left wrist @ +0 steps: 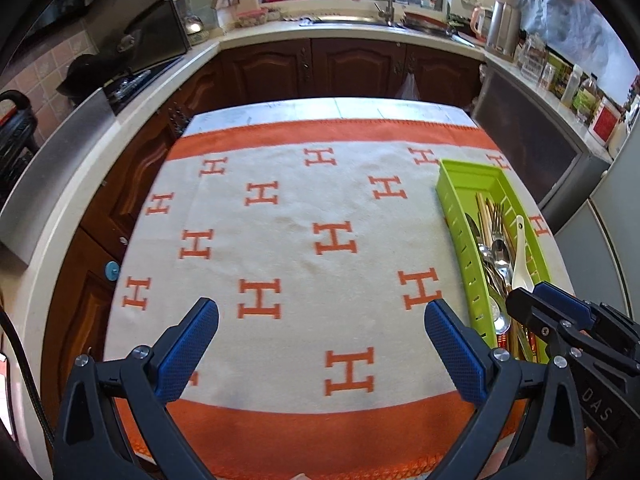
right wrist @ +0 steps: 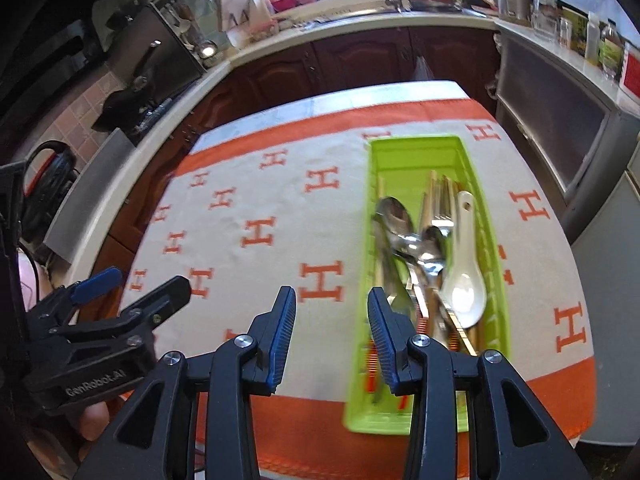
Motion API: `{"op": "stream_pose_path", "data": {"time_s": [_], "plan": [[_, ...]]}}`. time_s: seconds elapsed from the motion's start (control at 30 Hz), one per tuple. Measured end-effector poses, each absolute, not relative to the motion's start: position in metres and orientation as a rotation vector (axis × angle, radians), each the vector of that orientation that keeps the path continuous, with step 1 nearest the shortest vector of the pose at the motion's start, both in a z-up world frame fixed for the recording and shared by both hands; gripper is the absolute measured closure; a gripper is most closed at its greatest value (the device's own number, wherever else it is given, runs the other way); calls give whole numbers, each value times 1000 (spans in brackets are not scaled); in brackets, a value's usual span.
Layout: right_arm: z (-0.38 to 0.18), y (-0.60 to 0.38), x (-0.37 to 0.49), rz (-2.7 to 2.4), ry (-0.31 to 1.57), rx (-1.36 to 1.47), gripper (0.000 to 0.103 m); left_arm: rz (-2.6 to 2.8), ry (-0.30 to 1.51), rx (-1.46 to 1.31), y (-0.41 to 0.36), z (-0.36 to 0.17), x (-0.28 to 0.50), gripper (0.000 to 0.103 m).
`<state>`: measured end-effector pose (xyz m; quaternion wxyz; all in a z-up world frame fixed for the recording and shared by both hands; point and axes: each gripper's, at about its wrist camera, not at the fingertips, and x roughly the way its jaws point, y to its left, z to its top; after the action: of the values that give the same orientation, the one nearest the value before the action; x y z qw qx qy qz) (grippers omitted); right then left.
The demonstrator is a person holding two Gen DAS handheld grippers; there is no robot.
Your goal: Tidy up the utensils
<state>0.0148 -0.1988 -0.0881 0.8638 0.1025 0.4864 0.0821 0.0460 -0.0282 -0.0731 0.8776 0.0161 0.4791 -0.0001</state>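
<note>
Left wrist view: left gripper (left wrist: 322,344) gapes wide and empty above the table (left wrist: 280,248). Right gripper (right wrist: 332,332), half-open, holds nothing beside the green cutlery tray (right wrist: 494,216).

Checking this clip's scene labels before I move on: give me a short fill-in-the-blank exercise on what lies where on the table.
1. The metal spoons, forks and the white spoon all lie in a tray coloured ____.
2. The cloth under the tray bears orange prints of the letter ____.
3. The left gripper has ____ between its fingertips.
4. In the left wrist view, the tray lies toward the table's ____ side.

Missing words: green; H; nothing; right
</note>
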Motion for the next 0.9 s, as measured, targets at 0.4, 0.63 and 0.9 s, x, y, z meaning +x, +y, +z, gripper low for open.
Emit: {"op": "stream_pose_path", "data": {"time_s": [0.4,0.63,0.9], "plan": [[-12,-130,-16,204,899,178,52,73,882,-32,28,-22,8,1],[16,-107,-29,215,847,148,48,116,810,-29,40,-2,-5,1],[30,-106,-37,192,816,129,47,120,786,-27,38,5,-7,1]]}}
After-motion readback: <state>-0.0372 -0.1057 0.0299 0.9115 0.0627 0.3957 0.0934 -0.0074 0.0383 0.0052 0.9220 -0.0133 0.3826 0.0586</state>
